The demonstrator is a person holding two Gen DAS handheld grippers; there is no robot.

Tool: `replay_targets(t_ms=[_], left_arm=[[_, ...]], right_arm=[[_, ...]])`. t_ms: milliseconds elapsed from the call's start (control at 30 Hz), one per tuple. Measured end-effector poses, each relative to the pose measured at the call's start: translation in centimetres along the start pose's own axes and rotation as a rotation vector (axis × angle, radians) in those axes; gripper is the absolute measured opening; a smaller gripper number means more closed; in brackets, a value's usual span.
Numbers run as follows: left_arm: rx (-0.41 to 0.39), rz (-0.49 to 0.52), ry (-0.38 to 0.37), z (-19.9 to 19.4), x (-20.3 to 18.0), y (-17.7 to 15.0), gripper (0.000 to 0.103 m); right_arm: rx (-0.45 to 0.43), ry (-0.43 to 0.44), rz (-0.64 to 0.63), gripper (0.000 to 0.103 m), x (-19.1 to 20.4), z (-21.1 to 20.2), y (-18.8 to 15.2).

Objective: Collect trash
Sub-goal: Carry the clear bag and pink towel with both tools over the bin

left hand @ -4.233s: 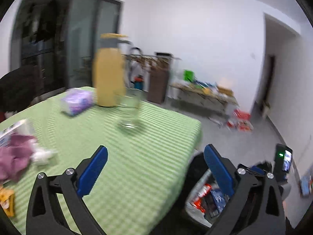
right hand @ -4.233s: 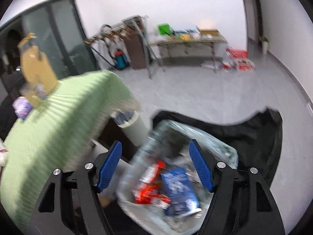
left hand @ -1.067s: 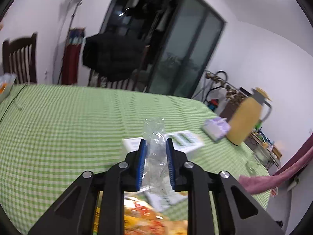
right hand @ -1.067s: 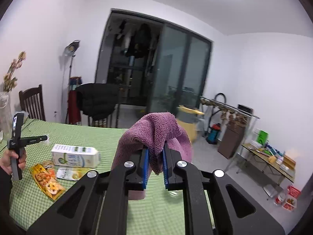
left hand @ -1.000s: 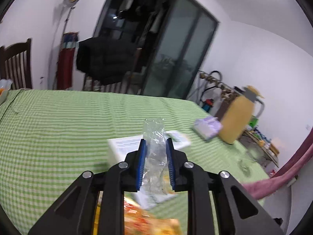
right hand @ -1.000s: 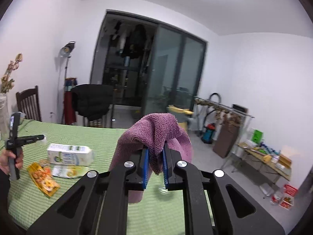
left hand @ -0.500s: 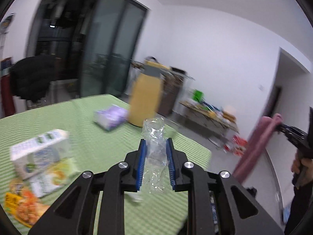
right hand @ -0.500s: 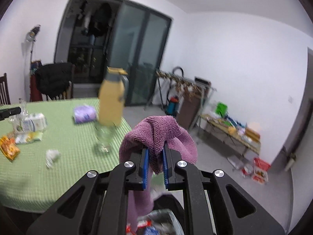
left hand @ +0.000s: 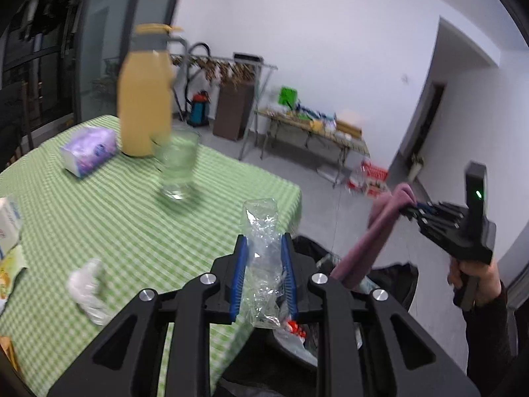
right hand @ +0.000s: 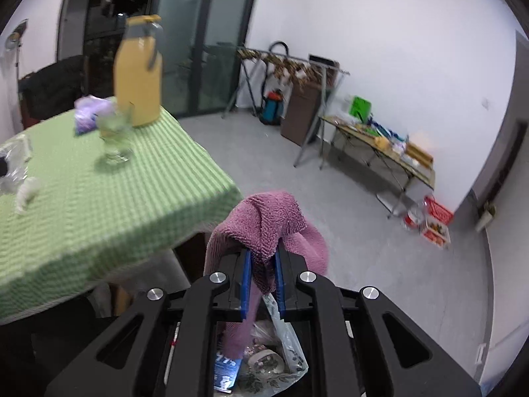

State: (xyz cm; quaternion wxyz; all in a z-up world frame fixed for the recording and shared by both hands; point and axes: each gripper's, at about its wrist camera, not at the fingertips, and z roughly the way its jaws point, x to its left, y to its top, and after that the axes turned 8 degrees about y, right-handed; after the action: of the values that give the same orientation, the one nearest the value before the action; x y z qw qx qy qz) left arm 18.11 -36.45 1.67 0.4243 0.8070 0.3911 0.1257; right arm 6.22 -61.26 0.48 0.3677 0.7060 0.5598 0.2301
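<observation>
My left gripper [left hand: 263, 248] is shut on a crumpled clear plastic wrapper [left hand: 263, 231], held at the green table's corner just short of the trash bag [left hand: 390, 273]. My right gripper [right hand: 262, 258] is shut on a purple towel [right hand: 264, 218], which drapes over its fingers and hangs down into the open trash bag [right hand: 264, 367] below. In the left wrist view the right gripper [left hand: 410, 206] shows at the right, held by a hand [left hand: 476, 284], with the towel [left hand: 370, 244] dangling over the bag. A crumpled white tissue [left hand: 87, 286] lies on the tablecloth.
On the green checked table [left hand: 99, 218] stand a yellow jug [left hand: 143, 92], a drinking glass [left hand: 177, 165] and a purple tissue pack [left hand: 87, 150]. Cartons and snack packets sit at its left edge. A cluttered side table [right hand: 380, 145] stands by the far wall across grey floor.
Both grippers have swung from over the table toward its corner and the trash bag. The right one has dropped lower, so the towel now hangs into the bag. Both grips are unchanged.
</observation>
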Motion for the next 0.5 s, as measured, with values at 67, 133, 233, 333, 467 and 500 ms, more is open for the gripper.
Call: replay_targets(t_ms=[67, 133, 233, 333, 467, 500], left_arm=[[0.032, 0.012, -0.02, 1.6, -1.0, -0.5, 0.019], [0.049, 0.024, -0.034, 3.0, -2.3, -0.8, 0.019], [0.092, 0.037, -0.067, 5.7, -3.8, -1.5, 0.019], [0.138, 0.056, -0.084, 7.8, -6.0, -2.6, 0.019], [0.201, 0.097, -0.107, 10.4, -8.7, -3.8, 0.019], [0.213, 0.108, -0.109, 11.0, -9.2, -4.1, 0.019]], right_arm=[[0.01, -0.012, 0.021, 0.012, -0.8, 0.9, -0.6], [0.013, -0.017, 0.04, 0.012, -1.5, 1.5, -1.1], [0.011, -0.026, 0.049, 0.012, -2.5, 2.0, -2.0], [0.011, -0.023, 0.052, 0.012, -3.3, 2.3, -3.2], [0.149, 0.09, 0.078, 0.014, -3.9, 5.7, -5.5], [0.171, 0.099, 0.077, 0.015, -3.8, 6.6, -6.2]])
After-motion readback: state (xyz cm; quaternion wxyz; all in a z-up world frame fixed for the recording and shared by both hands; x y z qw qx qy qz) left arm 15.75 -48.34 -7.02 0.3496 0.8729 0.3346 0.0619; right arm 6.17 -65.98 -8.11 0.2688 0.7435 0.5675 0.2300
